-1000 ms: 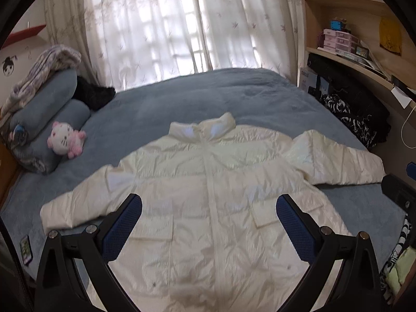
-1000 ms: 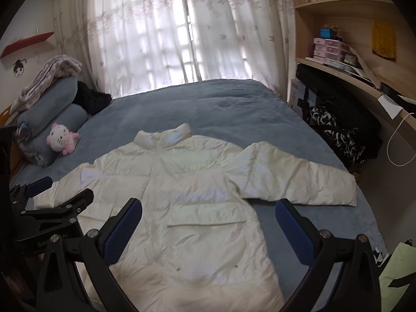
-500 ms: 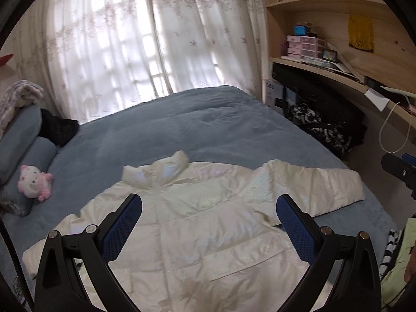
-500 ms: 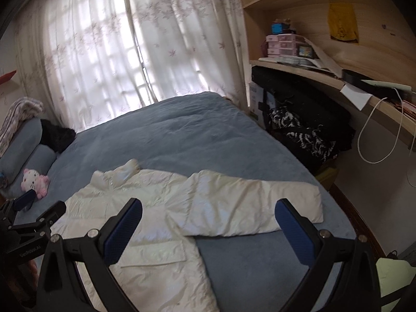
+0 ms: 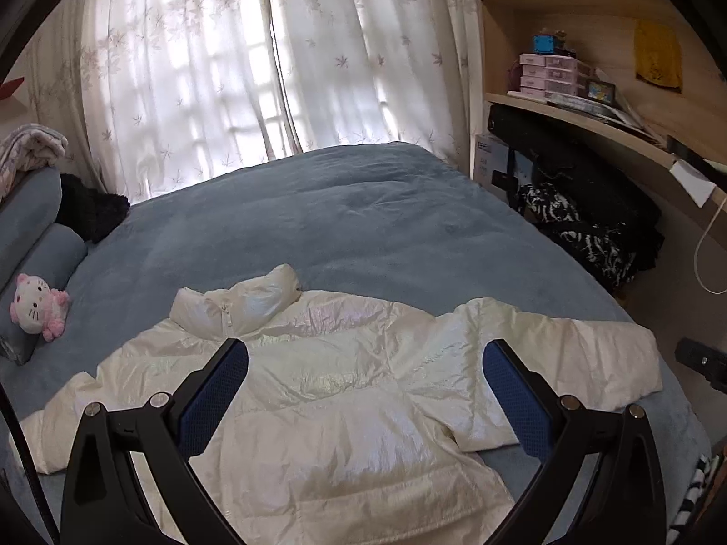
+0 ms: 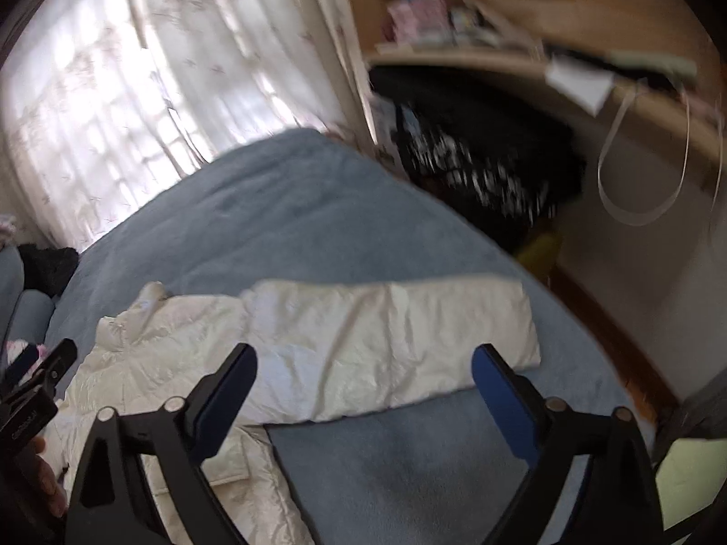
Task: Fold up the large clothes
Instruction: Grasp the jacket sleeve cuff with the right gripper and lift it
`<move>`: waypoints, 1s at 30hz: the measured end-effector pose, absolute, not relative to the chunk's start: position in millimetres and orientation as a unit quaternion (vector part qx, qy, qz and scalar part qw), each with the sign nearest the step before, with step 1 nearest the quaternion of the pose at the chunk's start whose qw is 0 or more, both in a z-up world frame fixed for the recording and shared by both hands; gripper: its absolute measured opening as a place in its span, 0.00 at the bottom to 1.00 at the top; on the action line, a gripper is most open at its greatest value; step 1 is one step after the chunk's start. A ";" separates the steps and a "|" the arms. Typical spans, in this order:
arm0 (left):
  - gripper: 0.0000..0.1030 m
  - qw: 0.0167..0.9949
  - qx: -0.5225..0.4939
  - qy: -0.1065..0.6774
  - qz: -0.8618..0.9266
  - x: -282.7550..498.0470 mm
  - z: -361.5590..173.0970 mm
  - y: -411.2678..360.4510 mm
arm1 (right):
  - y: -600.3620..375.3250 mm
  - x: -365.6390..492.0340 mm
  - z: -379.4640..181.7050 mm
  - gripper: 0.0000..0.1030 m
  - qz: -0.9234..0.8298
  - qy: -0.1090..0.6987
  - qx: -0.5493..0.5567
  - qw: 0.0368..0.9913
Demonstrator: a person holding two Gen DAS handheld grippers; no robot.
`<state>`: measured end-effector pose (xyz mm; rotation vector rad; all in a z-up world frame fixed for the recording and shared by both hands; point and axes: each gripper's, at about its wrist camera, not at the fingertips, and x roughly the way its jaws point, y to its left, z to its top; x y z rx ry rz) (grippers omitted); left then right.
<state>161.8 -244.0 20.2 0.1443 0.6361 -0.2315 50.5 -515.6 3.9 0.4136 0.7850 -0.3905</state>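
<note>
I have the white puffer jacket (image 5: 327, 390) lying flat, front up, across the near part of the bed (image 5: 363, 227), collar toward the window end and one sleeve (image 6: 390, 340) stretched straight out toward the bed's right edge; laid open like this, I judge it ready for a first fold of that sleeve over the body. My left tool (image 5: 365, 390) hovers over the chest with its jaws wide apart and nothing between them, touching no fabric that I can see. My right tool (image 6: 363, 390) has just been closing a little, yet its jaws stand well apart above the sleeve, pads clear of the cloth. The left view gives me the whole collar, the zip and the plush cat (image 5: 38, 306) by the pillows at the bed's left edge. The right view, though blurred, alone shows the sleeve's cuff end near the right edge, the bare blanket below it, and the left tool's body at the frame's left.
</note>
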 end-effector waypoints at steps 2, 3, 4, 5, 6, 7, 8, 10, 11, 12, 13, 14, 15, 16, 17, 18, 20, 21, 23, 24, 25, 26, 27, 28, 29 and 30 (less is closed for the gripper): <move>0.99 0.937 0.068 0.320 -0.121 173.5 3.1 -249.3 | -534.7 53.4 -16.6 0.90 -0.200 0.393 0.227 0.868; 0.99 0.937 0.067 0.321 -0.123 177.1 -3.9 -251.3 | -545.0 54.4 -28.0 0.89 -0.207 0.402 0.243 0.858; 0.99 0.937 0.065 0.322 -0.123 180.5 -11.1 -253.2 | -554.5 53.8 -38.3 0.89 -0.213 0.409 0.259 0.849; 0.99 0.936 0.064 0.322 -0.123 182.2 -16.3 -255.0 | -567.0 53.6 -51.3 0.89 -0.219 0.417 0.282 0.836; 0.99 0.935 0.060 0.327 -0.126 185.4 -22.7 -256.8 | -576.8 52.0 -61.9 0.89 -0.222 0.423 0.303 0.825; 0.99 0.931 0.056 0.335 -0.131 189.2 -28.9 -258.9 | -586.2 50.2 -73.7 0.89 -0.224 0.427 0.328 0.813; 0.99 0.928 0.052 0.345 -0.132 192.5 -35.2 -261.5 | -596.8 48.3 -87.5 0.89 -0.224 0.430 0.356 0.799; 0.99 0.921 0.049 0.364 -0.128 199.5 -47.3 -266.2 | -611.9 45.3 -111.1 0.89 -0.228 0.430 0.403 0.775; 0.99 0.917 0.047 0.376 -0.122 204.3 -53.6 -267.9 | -618.0 44.2 -121.6 0.89 -0.228 0.427 0.422 0.767; 0.99 0.916 0.046 0.381 -0.119 205.6 -57.5 -269.1 | -622.9 42.5 -130.5 0.89 -0.231 0.425 0.438 0.758; 0.99 0.915 0.046 0.384 -0.118 207.8 -61.3 -270.3 | -627.8 41.1 -140.1 0.86 -0.234 0.420 0.458 0.747; 0.99 0.915 0.046 0.384 -0.118 208.1 -62.7 -271.2 | -631.8 40.7 -149.3 0.82 -0.233 0.413 0.480 0.738; 0.99 0.915 0.047 0.384 -0.118 208.8 -64.6 -272.1 | -633.6 40.2 -156.2 0.80 -0.231 0.406 0.498 0.731; 0.99 0.915 0.046 0.383 -0.121 209.0 -66.1 -272.4 | -636.0 40.5 -162.9 0.75 -0.234 0.397 0.513 0.725; 0.99 0.915 0.046 0.382 -0.123 208.7 -66.2 -272.2 | -637.7 41.8 -167.1 0.70 -0.239 0.388 0.520 0.723; 0.99 0.915 0.046 0.381 -0.126 208.4 -65.0 -272.0 | -639.9 43.6 -169.8 0.68 -0.244 0.380 0.521 0.725; 0.99 0.917 0.044 0.374 -0.130 206.6 -62.7 -269.1 | -641.7 50.0 -170.8 0.43 -0.255 0.363 0.510 0.737; 0.99 0.918 0.046 0.372 -0.129 206.4 -59.9 -267.4 | -643.0 52.7 -171.0 0.34 -0.258 0.363 0.505 0.740; 0.99 0.919 0.057 0.370 -0.126 205.9 -54.7 -260.8 | -637.7 55.2 -157.6 0.08 -0.253 0.337 0.494 0.761; 0.99 0.918 0.062 0.370 -0.126 205.4 -51.2 -257.9 | -630.4 56.9 -143.3 0.08 -0.253 0.325 0.471 0.780; 0.99 0.919 0.069 0.367 -0.124 204.9 -47.6 -252.9 | -615.5 59.4 -121.7 0.07 -0.244 0.307 0.434 0.811; 0.99 0.921 0.074 0.362 -0.120 204.2 -43.9 -248.1 | -600.5 61.0 -103.3 0.07 -0.228 0.293 0.403 0.837; 0.99 0.925 0.075 0.355 -0.114 203.5 -39.2 -240.6 | -579.4 64.9 -80.3 0.07 -0.200 0.277 0.369 0.864; 0.99 0.927 0.074 0.351 -0.111 203.6 -35.0 -233.7 | -556.6 69.5 -58.6 0.07 -0.168 0.264 0.337 0.888; 0.99 0.929 0.071 0.346 -0.107 203.6 -30.0 -223.3 | -535.6 73.4 -41.4 0.07 -0.138 0.254 0.308 0.906; 0.99 0.931 0.067 0.343 -0.105 203.9 -26.1 -215.3 | -507.2 78.1 -21.9 0.07 -0.099 0.247 0.270 0.925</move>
